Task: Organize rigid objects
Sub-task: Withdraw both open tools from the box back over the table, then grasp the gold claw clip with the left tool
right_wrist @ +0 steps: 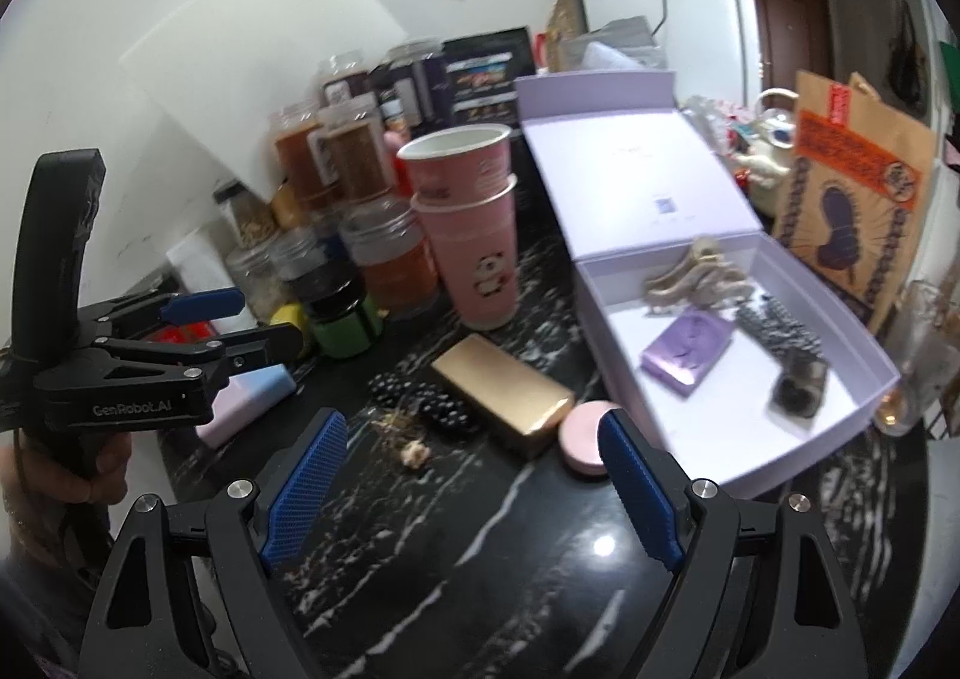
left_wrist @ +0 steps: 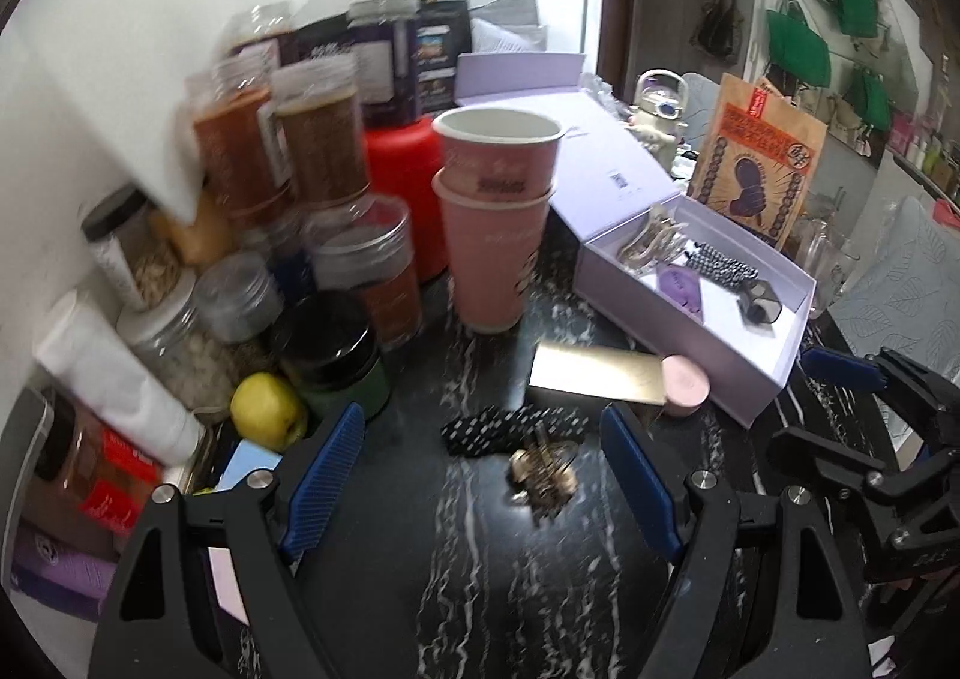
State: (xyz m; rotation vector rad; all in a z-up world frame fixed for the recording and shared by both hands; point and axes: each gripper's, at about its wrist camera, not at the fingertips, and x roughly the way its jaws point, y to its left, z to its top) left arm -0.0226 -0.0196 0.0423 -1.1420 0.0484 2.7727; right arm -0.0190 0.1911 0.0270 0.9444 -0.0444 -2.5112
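On the black marble counter (right_wrist: 480, 559) lie a black dotted hair clip (left_wrist: 510, 427) (right_wrist: 420, 400), a small gold claw clip (left_wrist: 543, 475) (right_wrist: 414, 451), a gold box (left_wrist: 600, 379) (right_wrist: 504, 391) and a round pink compact (left_wrist: 684, 385) (right_wrist: 585, 436). An open lavender box (left_wrist: 708, 361) (right_wrist: 810, 451) to the right holds a beige claw clip (right_wrist: 696, 277), a purple item (right_wrist: 687, 349) and a grey dotted clip (right_wrist: 780, 331). My left gripper (left_wrist: 483, 469) (right_wrist: 252, 322) is open above the black and gold clips. My right gripper (right_wrist: 474, 475) (left_wrist: 822, 409) is open in front of the gold box and compact, holding nothing.
Stacked pink paper cups (left_wrist: 498, 217) (right_wrist: 474, 235) stand behind the gold box. Several jars (left_wrist: 312, 151), a green-black tin (left_wrist: 336, 355) and a yellow apple (left_wrist: 267, 409) crowd the left wall. A brown paper bag (right_wrist: 852, 199) and a glass (right_wrist: 918, 355) stand right of the lavender box.
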